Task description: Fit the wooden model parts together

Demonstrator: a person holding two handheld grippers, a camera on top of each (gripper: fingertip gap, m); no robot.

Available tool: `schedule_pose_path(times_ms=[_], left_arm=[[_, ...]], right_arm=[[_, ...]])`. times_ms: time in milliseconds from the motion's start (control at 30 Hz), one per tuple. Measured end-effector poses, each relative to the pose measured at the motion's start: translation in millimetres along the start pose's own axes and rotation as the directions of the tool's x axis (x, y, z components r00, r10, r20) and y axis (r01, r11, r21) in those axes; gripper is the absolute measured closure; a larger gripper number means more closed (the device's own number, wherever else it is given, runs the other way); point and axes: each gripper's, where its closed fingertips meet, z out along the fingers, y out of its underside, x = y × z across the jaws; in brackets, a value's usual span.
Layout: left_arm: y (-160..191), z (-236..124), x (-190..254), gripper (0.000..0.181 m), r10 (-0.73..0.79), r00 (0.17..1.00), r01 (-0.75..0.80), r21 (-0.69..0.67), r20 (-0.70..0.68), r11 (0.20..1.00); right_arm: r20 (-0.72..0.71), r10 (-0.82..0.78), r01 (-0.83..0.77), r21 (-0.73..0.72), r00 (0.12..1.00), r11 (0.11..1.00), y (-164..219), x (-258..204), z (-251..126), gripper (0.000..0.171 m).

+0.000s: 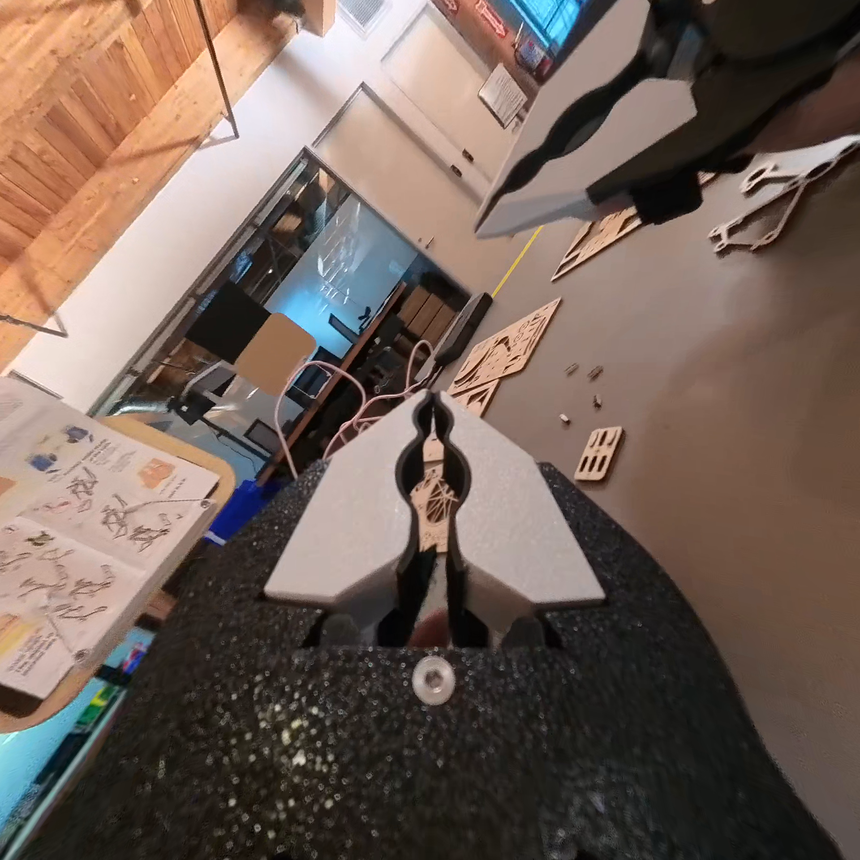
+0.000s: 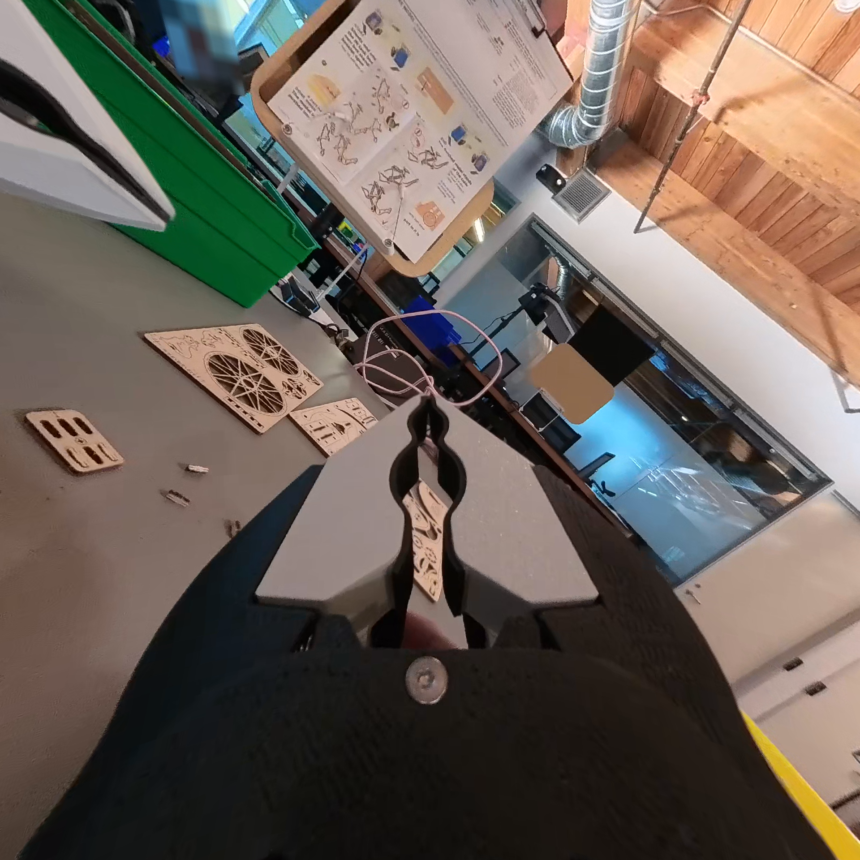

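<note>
The left claw (image 1: 432, 400) has its fingers closed tip to tip with nothing between them; the wood visible through the gap is a sheet lying on the table (image 1: 698, 419) below. The right claw (image 2: 426, 405) is likewise closed and holds nothing, and a wooden sheet piece (image 2: 426, 540) on the table shows through its gap. Both claws are raised above the table and tilted. The left wrist view alone shows a pale cut-out frame (image 1: 768, 204) at the far right, two laser-cut sheets (image 1: 507, 353) near the table edge, and the right claw from outside, closed, at the upper right. The right wrist view alone shows a green bin (image 2: 209, 218) at the table's far left; its contents cannot be seen. The same view shows a wooden sheet with two spoked wheels (image 2: 237, 372) and a smaller sheet (image 2: 335, 426) beside it. Both views show the small slotted wooden plate (image 1: 599, 453) and several small loose wooden pegs (image 1: 584, 372) scattered near it, all flat on the table and apart from either claw. An instruction sheet on a wooden board (image 2: 395, 125) stands behind the table, visible in both views.
</note>
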Motion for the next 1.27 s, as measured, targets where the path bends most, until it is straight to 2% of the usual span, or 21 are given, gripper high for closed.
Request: schedule_pose_path(times_ms=[133,300,400,467,600,633,667,700,733,833,933,1067,1267], left_arm=[[9,1,-1,0.181,-0.065,0.998,0.064,-0.051,-0.005,0.997],[40,3,0,0.181,-0.120,0.993,0.118,-0.234,0.005,0.965],[37,3,-4,0.181,-0.193,0.981,0.193,-0.215,0.022,0.957],[35,5,-1,0.180,-0.249,0.968,0.239,-0.207,-0.027,0.949],[42,16,12,0.179,-0.228,0.953,0.174,-0.254,-0.199,0.951],[46,15,24,0.181,-0.253,0.919,0.160,-0.301,-0.303,0.940],[51,9,42,0.181,-0.312,0.840,0.136,-0.385,-0.444,0.913],[53,3,51,0.181,-0.387,0.758,0.133,-0.456,-0.525,0.880],[51,5,51,0.181,-0.440,0.706,0.157,-0.482,-0.555,0.862],[39,19,40,0.181,-0.519,0.637,0.257,-0.478,-0.570,0.840],[49,10,50,0.181,-0.565,0.587,0.173,-0.592,-0.580,0.787],[63,-5,48,0.181,-0.470,0.652,0.001,-0.620,-0.595,0.785],[63,-11,34,0.181,-0.388,0.639,-0.195,-0.627,-0.665,0.754]], right_arm=[[-0.013,0.000,0.000,-0.065,1.000,0.998,8,2,3,0.171],[0.064,-0.008,0.020,-0.187,0.998,0.982,16,-15,8,0.171],[0.154,0.102,-0.064,-0.234,0.983,0.970,15,-28,11,0.171],[0.251,0.168,-0.097,-0.273,0.953,0.957,14,-42,12,0.167],[0.355,0.151,-0.036,-0.309,0.923,0.950,13,-54,17,0.163],[0.389,0.153,-0.020,-0.326,0.909,0.945,13,-57,16,0.164],[0.427,0.178,-0.013,-0.362,0.887,0.932,14,-62,13,0.165],[0.444,0.221,-0.028,-0.401,0.868,0.916,14,-64,10,0.166],[0.459,0.256,-0.046,-0.421,0.851,0.906,11,-65,7,0.167],[0.512,0.330,-0.060,-0.473,0.793,0.879,0,-69,-10,0.168],[0.593,0.300,0.074,-0.523,0.747,0.849,-2,-80,-29,0.169],[0.741,0.217,0.259,-0.469,0.636,0.845,-11,-98,-48,0.171],[0.829,0.097,0.394,-0.361,0.550,0.846,-25,-103,-47,0.171]])
